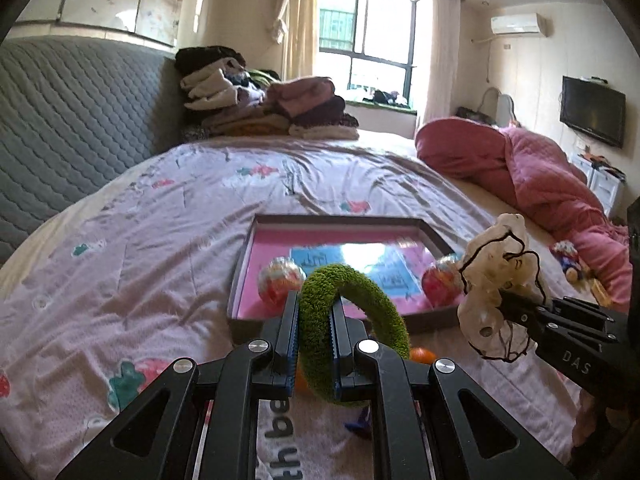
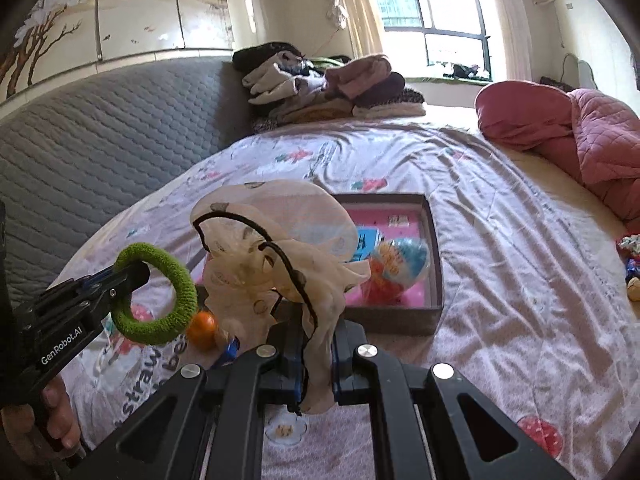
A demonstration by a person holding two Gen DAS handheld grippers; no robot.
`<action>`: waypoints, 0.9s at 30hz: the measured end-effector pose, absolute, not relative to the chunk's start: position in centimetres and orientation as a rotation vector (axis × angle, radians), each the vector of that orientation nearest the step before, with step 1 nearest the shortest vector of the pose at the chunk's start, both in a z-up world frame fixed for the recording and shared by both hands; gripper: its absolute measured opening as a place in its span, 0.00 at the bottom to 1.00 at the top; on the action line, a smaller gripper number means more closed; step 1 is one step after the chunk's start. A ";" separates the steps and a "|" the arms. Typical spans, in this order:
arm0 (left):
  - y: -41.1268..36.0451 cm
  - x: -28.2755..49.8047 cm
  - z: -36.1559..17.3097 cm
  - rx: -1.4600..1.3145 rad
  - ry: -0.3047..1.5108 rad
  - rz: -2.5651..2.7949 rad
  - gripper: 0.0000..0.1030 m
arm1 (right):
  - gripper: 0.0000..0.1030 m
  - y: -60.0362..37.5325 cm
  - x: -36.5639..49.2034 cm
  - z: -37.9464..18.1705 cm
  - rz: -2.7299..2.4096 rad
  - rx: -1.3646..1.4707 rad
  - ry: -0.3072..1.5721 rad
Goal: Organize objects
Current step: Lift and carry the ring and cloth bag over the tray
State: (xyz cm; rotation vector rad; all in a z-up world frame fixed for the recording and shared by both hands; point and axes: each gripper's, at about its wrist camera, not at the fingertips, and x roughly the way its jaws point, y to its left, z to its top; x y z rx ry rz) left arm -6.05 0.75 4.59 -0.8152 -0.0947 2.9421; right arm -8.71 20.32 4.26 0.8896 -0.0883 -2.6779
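Two grippers raised just short of the dark box (image 1: 430, 322) on the bed, left gripper (image 1: 314, 320) clamped on green ring (image 1: 352, 312), right gripper (image 2: 316, 344) clamped on cream scrunchie (image 2: 280, 248), two patterned balls (image 1: 280, 286) inside box, orange ball (image 2: 202, 330) near it.

Both tongs (image 1: 314, 312) (image 2: 318, 340) clamped — tilted downward

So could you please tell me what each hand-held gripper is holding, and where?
Left hand-held gripper: green fuzzy ring, by its band. Right hand-held gripper: cream scrunchie, by its lower edge.

Fuzzy knitted green ring (image 1: 352, 320), sheer cream scrunchie (image 2: 280, 248) (glossy tray floor (image 1: 352, 268)).
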 end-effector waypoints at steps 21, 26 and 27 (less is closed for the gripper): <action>1.8 -12.9 4.4 -0.780 -0.146 2.923 0.12 | 0.10 19.1 -13.2 4.9 -2.763 0.817 -0.038; 1.9 -14.8 3.8 -0.794 -0.123 2.958 0.12 | 0.10 18.6 -14.5 4.4 -2.767 0.823 -0.012; 2.0 -15.3 3.6 -0.792 -0.100 2.974 0.12 | 0.10 18.6 -14.8 4.3 -2.766 0.833 -0.014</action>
